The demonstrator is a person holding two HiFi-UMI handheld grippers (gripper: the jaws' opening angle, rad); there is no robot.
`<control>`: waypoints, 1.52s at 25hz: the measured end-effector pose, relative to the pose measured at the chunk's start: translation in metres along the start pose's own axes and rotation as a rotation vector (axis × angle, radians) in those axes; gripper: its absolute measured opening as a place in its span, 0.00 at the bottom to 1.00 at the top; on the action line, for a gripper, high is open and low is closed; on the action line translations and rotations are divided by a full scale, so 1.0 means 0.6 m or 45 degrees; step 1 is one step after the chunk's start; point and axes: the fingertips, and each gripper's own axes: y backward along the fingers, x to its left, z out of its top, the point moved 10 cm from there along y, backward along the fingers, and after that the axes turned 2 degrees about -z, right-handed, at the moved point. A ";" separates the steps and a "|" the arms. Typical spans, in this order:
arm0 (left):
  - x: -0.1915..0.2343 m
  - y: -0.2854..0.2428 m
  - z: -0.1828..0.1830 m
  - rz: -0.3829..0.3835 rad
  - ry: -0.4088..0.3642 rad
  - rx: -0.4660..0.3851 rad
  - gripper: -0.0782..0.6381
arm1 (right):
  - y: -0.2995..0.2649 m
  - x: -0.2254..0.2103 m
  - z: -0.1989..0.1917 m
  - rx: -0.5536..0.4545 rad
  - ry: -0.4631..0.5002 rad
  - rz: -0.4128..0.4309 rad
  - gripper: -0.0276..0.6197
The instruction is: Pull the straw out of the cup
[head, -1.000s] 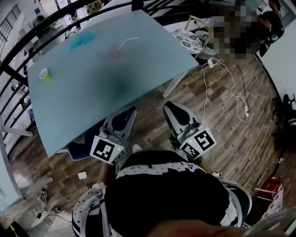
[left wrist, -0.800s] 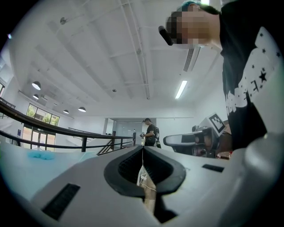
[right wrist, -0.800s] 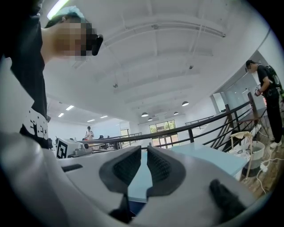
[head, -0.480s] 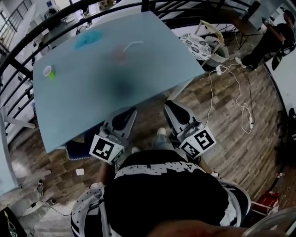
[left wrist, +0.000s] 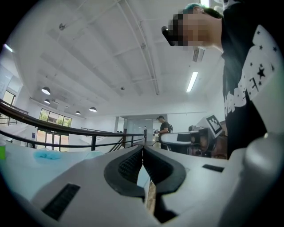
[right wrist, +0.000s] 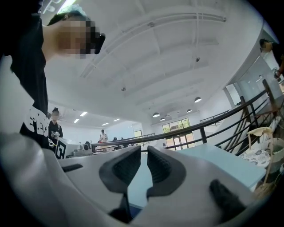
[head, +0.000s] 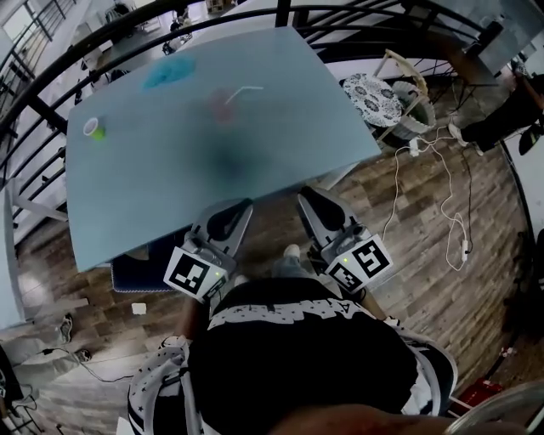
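Note:
A clear cup (head: 221, 105) with a bent white straw (head: 240, 92) stands on the far part of the pale blue table (head: 280, 127); it looks blurred. Both grippers are held close to the person's body, short of the table's near edge and far from the cup. My left gripper (head: 231, 212) has its tips touching with nothing between them, as the left gripper view (left wrist: 143, 148) shows. My right gripper (head: 308, 200) shows a narrow empty gap between its jaws in the right gripper view (right wrist: 144, 150). Neither gripper view shows the cup.
A blue crumpled thing (head: 167, 73) and a small white and green cup (head: 92, 129) lie on the table's far left. A black railing (head: 357, 19) runs behind. A cushioned chair (head: 374, 87), white cables (head: 442, 174) and a bystander (head: 510, 115) are at the right.
The head view has shifted, so the table sits a little nearer and more to the right. Both grippers stay by the body. The bystander has moved along the right side.

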 end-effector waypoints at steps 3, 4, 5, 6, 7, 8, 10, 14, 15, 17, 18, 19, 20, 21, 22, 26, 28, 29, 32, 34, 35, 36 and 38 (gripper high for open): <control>-0.002 -0.027 0.001 0.020 -0.011 0.012 0.13 | 0.000 -0.030 0.001 0.004 -0.016 0.020 0.09; -0.004 -0.036 0.001 0.024 -0.014 0.012 0.13 | 0.001 -0.040 0.002 0.006 -0.022 0.026 0.09; -0.006 -0.046 0.002 0.028 -0.018 0.013 0.13 | 0.002 -0.049 0.002 0.009 -0.027 0.033 0.09; -0.008 -0.055 0.001 0.032 -0.021 0.014 0.13 | 0.003 -0.059 0.003 0.010 -0.029 0.040 0.09; -0.010 -0.065 0.001 0.035 -0.023 0.015 0.13 | 0.004 -0.069 0.004 0.010 -0.029 0.045 0.09; -0.013 -0.075 0.000 0.039 -0.025 0.017 0.13 | 0.005 -0.080 0.005 0.011 -0.028 0.049 0.09; -0.015 -0.095 -0.003 0.049 -0.024 0.018 0.13 | 0.005 -0.102 0.005 0.012 -0.026 0.057 0.09; -0.011 -0.121 -0.011 0.088 -0.020 0.020 0.13 | -0.004 -0.136 0.003 0.015 -0.032 0.090 0.09; -0.010 -0.126 -0.013 0.098 -0.018 0.021 0.13 | -0.007 -0.143 0.002 0.017 -0.032 0.101 0.09; -0.009 -0.136 -0.014 0.118 -0.019 0.022 0.13 | -0.013 -0.157 0.004 0.019 -0.034 0.125 0.09; -0.010 -0.142 -0.014 0.129 -0.022 0.023 0.13 | -0.016 -0.165 0.005 0.019 -0.034 0.137 0.09; -0.009 -0.148 -0.014 0.141 -0.025 0.024 0.13 | -0.019 -0.173 0.007 0.019 -0.033 0.150 0.09; -0.009 -0.153 -0.014 0.152 -0.028 0.024 0.13 | -0.023 -0.180 0.009 0.019 -0.032 0.162 0.09; -0.008 -0.156 -0.013 0.164 -0.030 0.023 0.13 | -0.026 -0.186 0.011 0.020 -0.032 0.174 0.09; -0.007 -0.159 -0.013 0.175 -0.032 0.023 0.13 | -0.030 -0.190 0.013 0.020 -0.032 0.184 0.09; 0.000 -0.169 -0.013 0.217 -0.025 0.024 0.13 | -0.045 -0.206 0.017 0.021 -0.032 0.223 0.09; -0.001 -0.172 -0.016 0.232 -0.017 0.019 0.13 | -0.050 -0.209 0.015 0.019 -0.032 0.248 0.09; -0.003 -0.174 -0.018 0.239 -0.016 0.017 0.13 | -0.052 -0.210 0.014 0.017 -0.032 0.262 0.09; -0.003 -0.181 -0.018 0.285 -0.019 0.014 0.13 | -0.064 -0.217 0.015 0.019 -0.024 0.303 0.09; 0.006 -0.182 -0.014 0.324 -0.016 0.005 0.13 | -0.079 -0.223 0.015 0.029 -0.023 0.322 0.09; 0.011 -0.181 -0.011 0.340 -0.015 0.001 0.13 | -0.086 -0.226 0.014 0.034 -0.024 0.328 0.09; 0.015 -0.179 -0.010 0.353 -0.018 0.000 0.13 | -0.092 -0.229 0.013 0.038 -0.025 0.333 0.09; 0.018 -0.172 -0.009 0.380 -0.030 0.004 0.13 | -0.100 -0.232 0.009 0.044 -0.027 0.344 0.10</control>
